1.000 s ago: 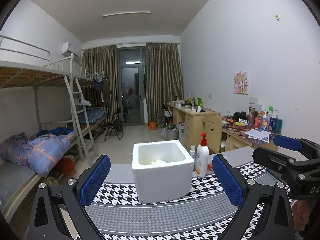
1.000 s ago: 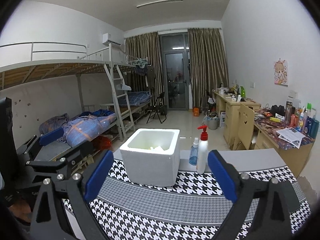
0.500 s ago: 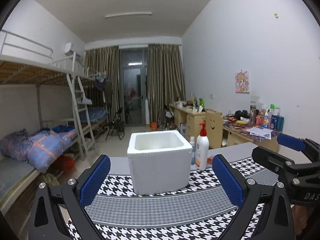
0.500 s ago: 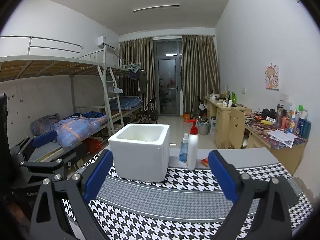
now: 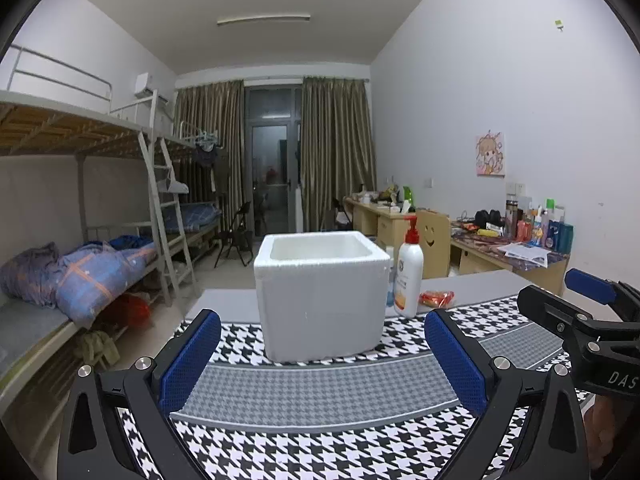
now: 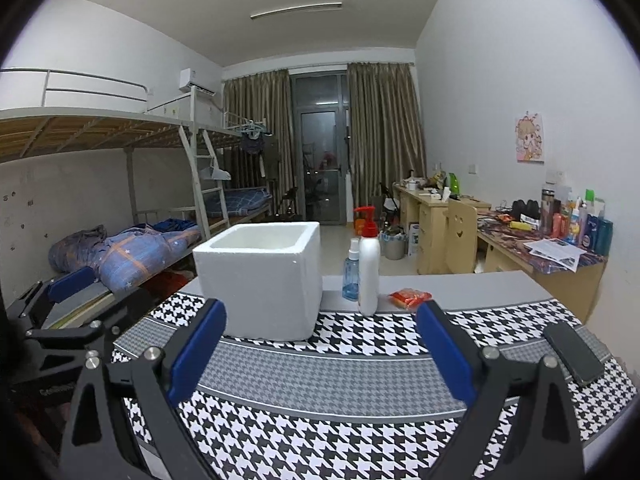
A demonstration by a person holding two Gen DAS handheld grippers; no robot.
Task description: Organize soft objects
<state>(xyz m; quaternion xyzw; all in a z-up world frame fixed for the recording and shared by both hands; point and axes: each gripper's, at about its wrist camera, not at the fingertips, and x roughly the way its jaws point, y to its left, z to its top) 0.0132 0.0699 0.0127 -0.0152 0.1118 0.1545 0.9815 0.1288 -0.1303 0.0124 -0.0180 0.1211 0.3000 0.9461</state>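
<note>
A white foam box [image 5: 320, 296] stands on the houndstooth table mat [image 5: 320, 392]; it also shows in the right wrist view [image 6: 260, 284]. Its inside is hidden from this low angle. A small red soft packet [image 5: 437, 298] lies behind the lotion bottle, also seen in the right wrist view [image 6: 410, 297]. My left gripper [image 5: 322, 364] is open and empty, close in front of the box. My right gripper [image 6: 320, 352] is open and empty, in front of the box and to its right. Each gripper shows at the edge of the other's view.
A white pump bottle [image 5: 408, 272] and a small blue spray bottle [image 6: 351, 270] stand right of the box. A black phone [image 6: 572, 354] lies on the mat at the right. Bunk beds [image 5: 80, 264] stand left, cluttered desks [image 5: 512, 248] right.
Both grippers have dropped lower toward the table, so the box's inside has gone out of sight. The red packet and the phone have come into view. Jaws stayed open.
</note>
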